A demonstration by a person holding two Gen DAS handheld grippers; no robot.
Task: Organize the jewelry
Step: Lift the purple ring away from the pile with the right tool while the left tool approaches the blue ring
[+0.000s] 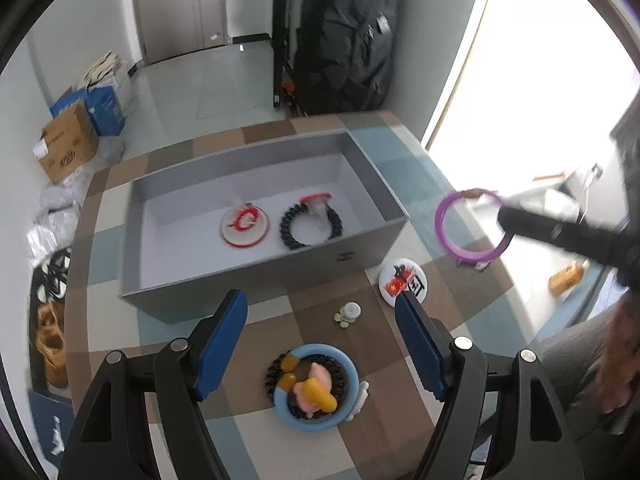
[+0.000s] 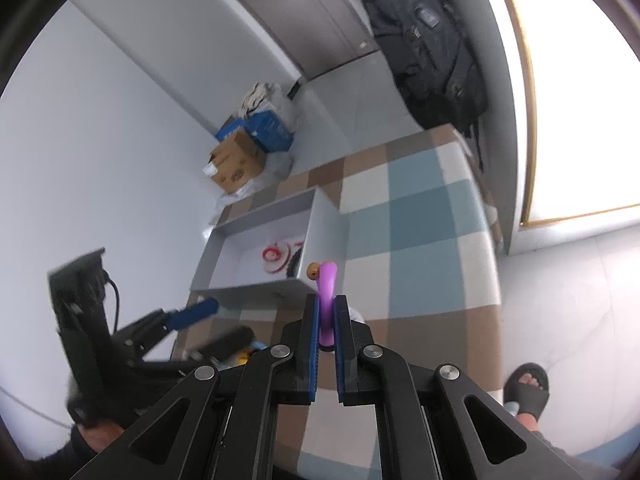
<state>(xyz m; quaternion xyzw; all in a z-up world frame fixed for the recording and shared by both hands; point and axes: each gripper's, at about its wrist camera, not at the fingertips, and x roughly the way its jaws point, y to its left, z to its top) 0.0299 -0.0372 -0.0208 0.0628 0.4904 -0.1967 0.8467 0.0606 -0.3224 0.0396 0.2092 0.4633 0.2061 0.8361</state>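
Note:
A grey open box stands on the checked table, holding a red-and-white round piece and a black bead bracelet. My right gripper is shut on a purple bangle and holds it in the air right of the box; the bangle also shows in the left wrist view. My left gripper is open and empty above a blue dish that holds dark beads and pink and orange pieces. A white round badge and small pale green pieces lie in front of the box.
Cardboard and blue boxes and plastic bags lie on the floor to the left. A black coat hangs behind the table. A bright window is at the right. A sandalled foot is beside the table.

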